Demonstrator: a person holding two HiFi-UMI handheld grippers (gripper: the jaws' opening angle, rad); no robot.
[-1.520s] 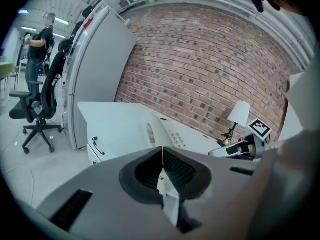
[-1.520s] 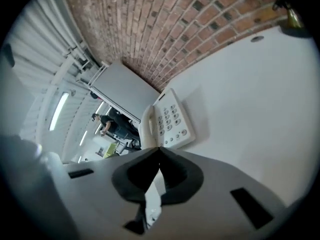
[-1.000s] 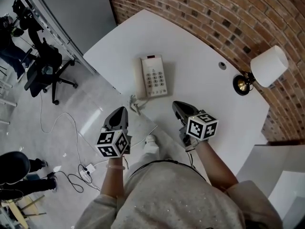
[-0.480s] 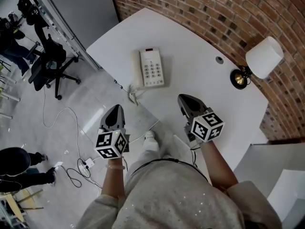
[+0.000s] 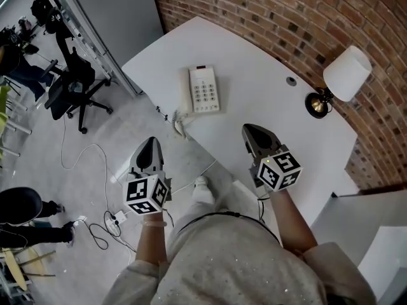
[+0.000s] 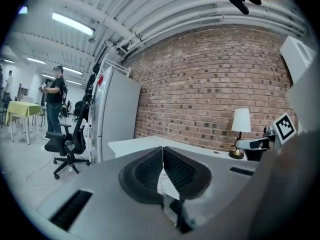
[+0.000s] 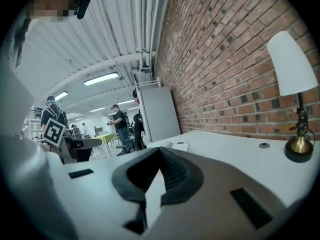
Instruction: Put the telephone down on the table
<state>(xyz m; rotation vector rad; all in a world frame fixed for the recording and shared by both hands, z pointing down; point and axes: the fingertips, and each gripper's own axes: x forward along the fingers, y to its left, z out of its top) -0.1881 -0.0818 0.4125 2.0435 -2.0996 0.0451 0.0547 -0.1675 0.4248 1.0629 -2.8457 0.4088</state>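
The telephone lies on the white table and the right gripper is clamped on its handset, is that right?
No. The telephone lies on the white table, but the right gripper is shut on nothing, short of it, as the head view shows.

The left grey plastic gripper (image 5: 151, 146) and the right grey plastic gripper (image 5: 250, 132) point forward, well apart, each with jaws pressed together on nothing.
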